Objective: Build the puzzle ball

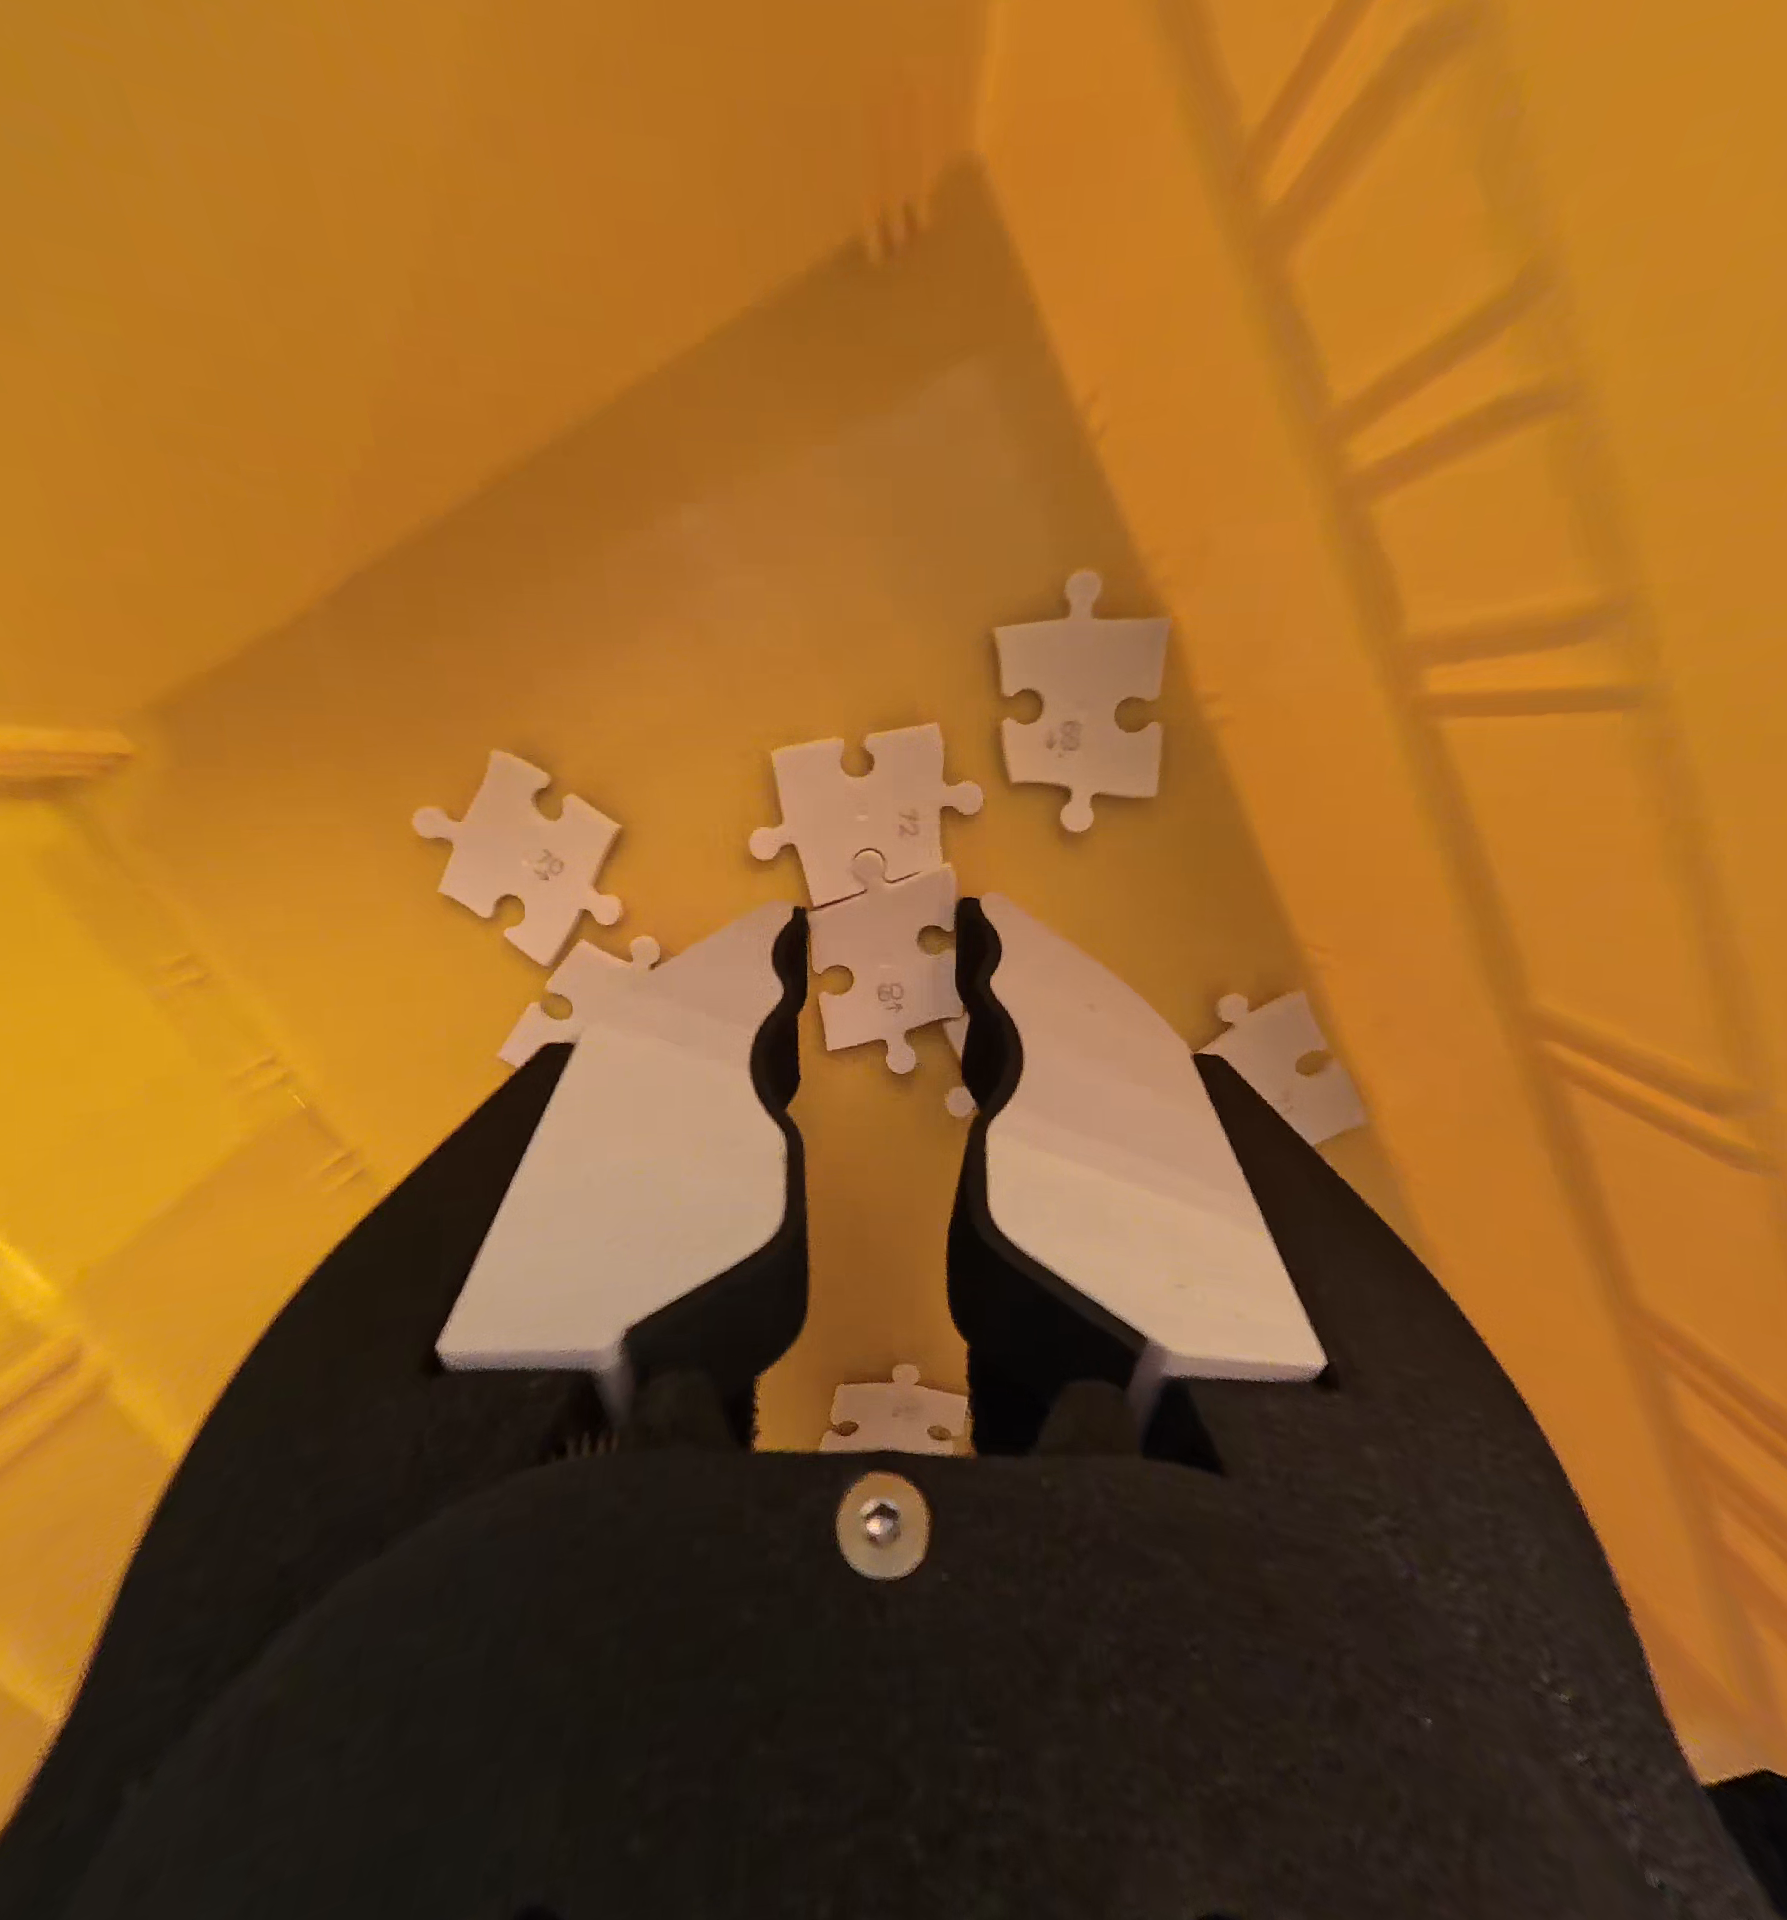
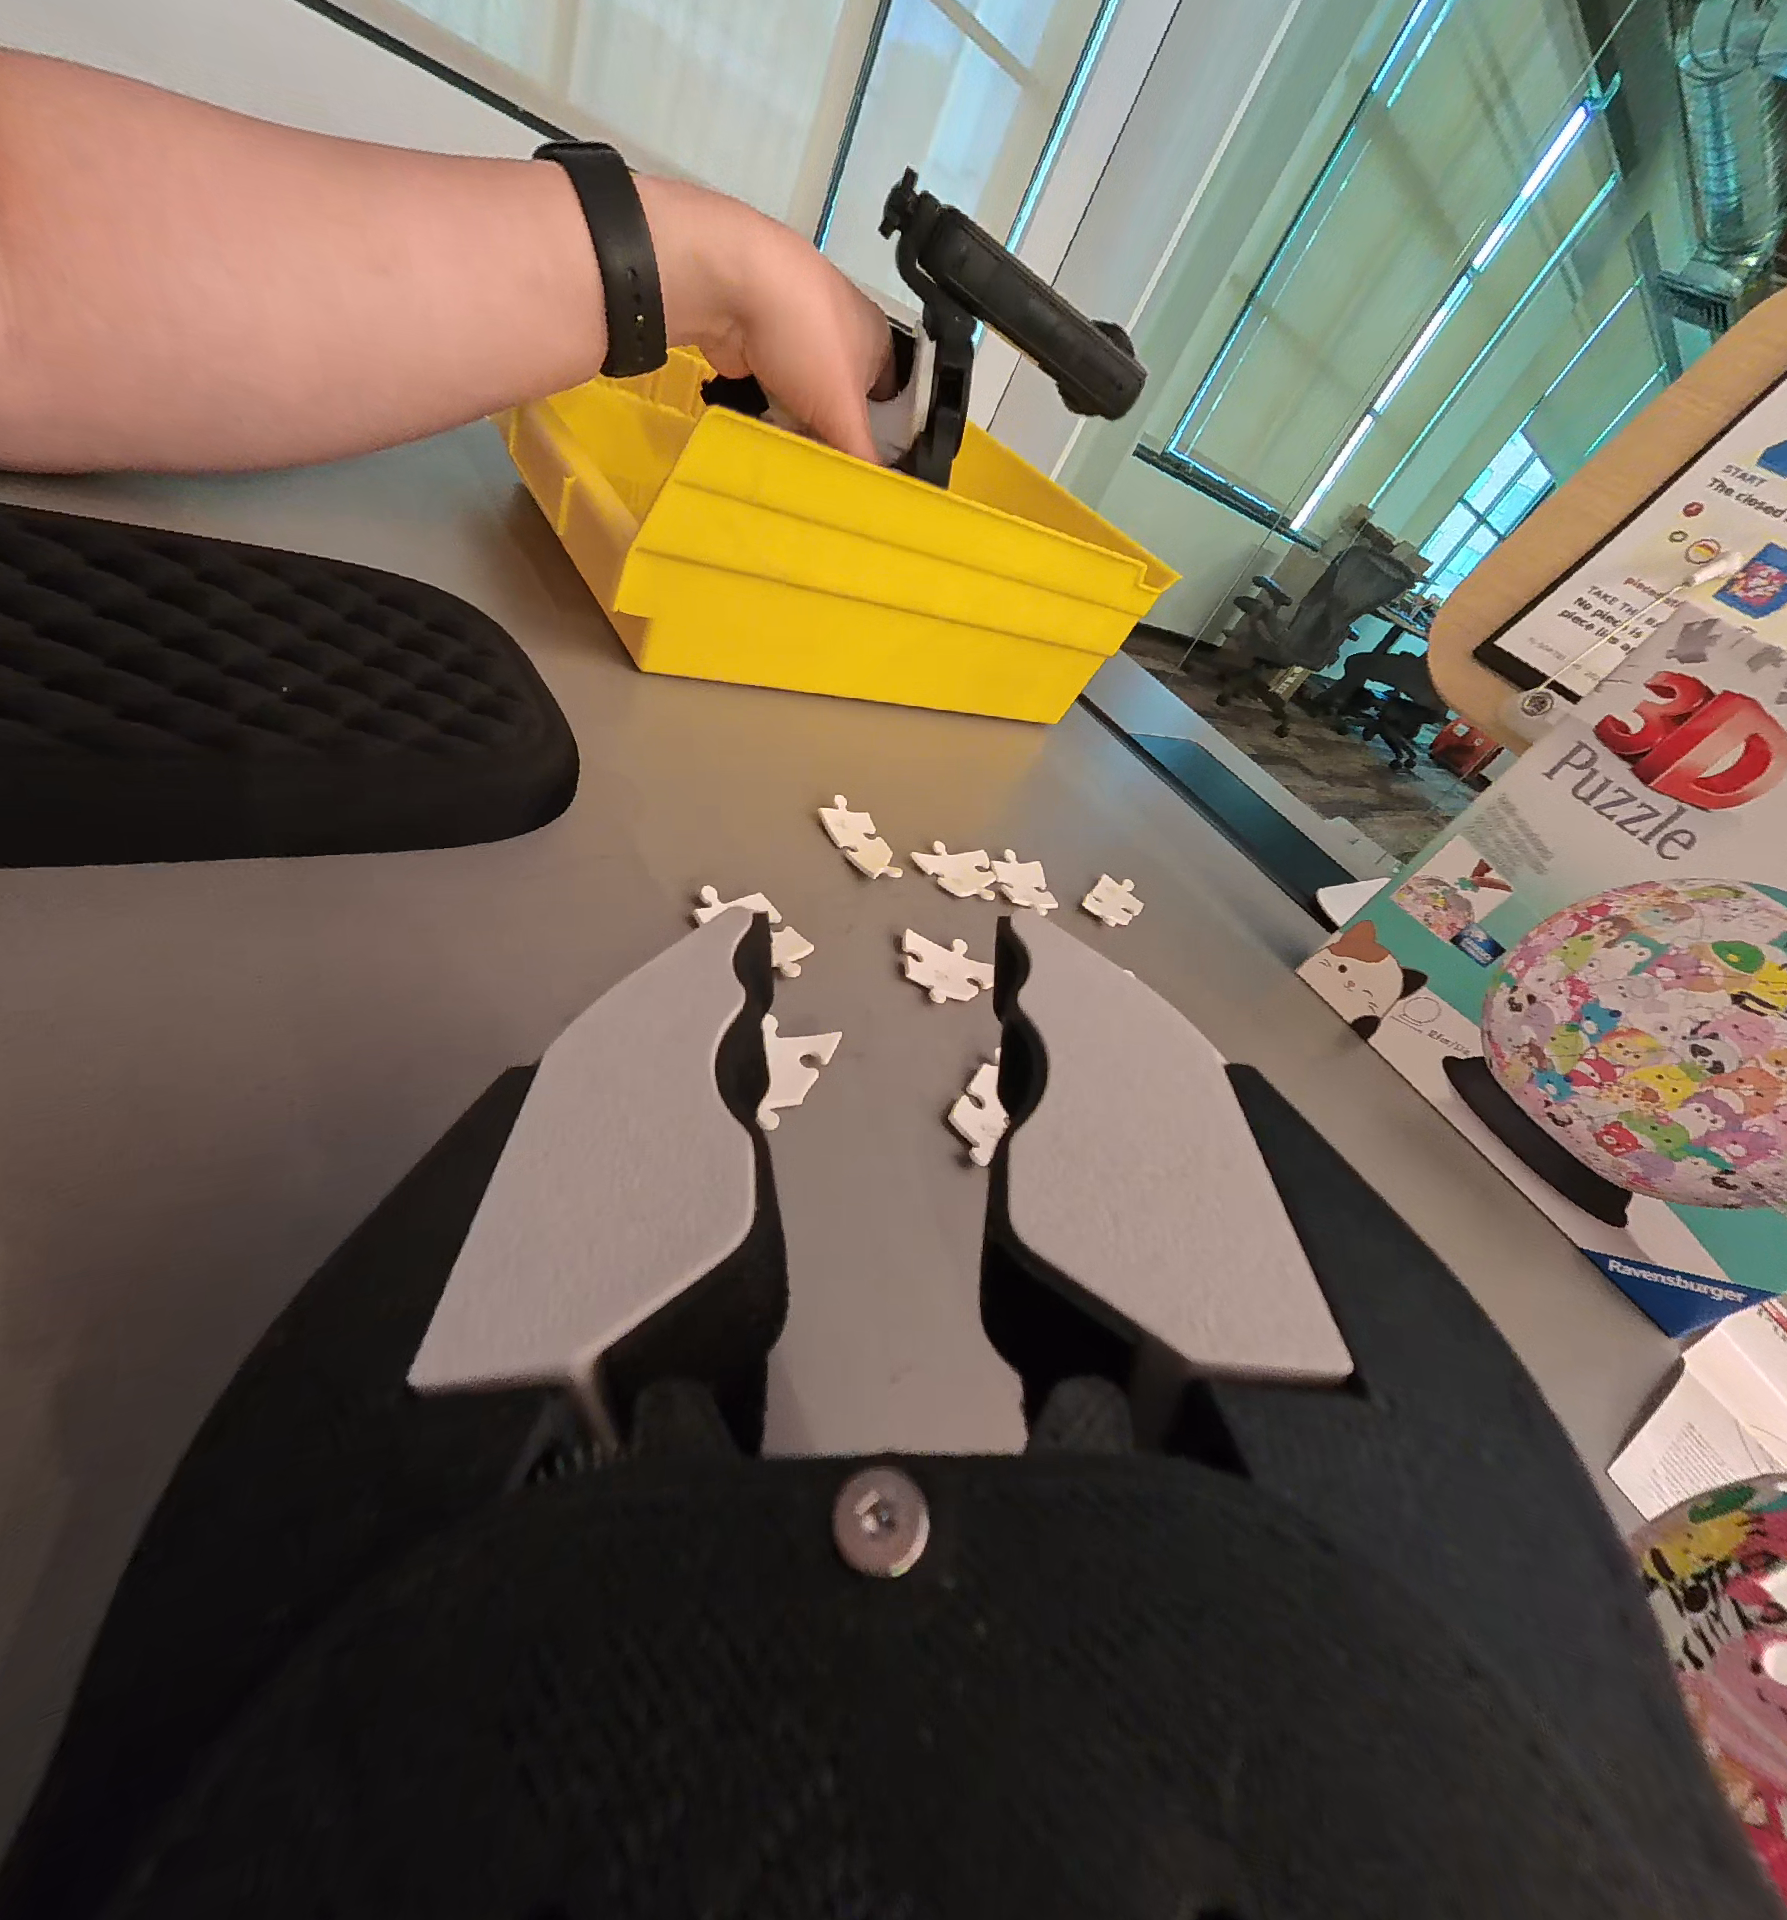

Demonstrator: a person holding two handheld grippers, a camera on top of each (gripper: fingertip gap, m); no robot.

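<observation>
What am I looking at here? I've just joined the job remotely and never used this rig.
A person holds a hand-held gripper in each hand; each carries a camera looking along its jaws. The left wrist view looks down into the yellow bin, where the left gripper has its jaws open around one white puzzle piece, other pieces lying nearby. The right wrist view shows the right gripper, open and empty, above loose pieces on the grey table. The puzzle box and the partly built ball sit to its right.

Printed writing — puzzle box (image 2: 1637,997), board (image 2: 1699,520), pieces (image 1: 884,982).
</observation>
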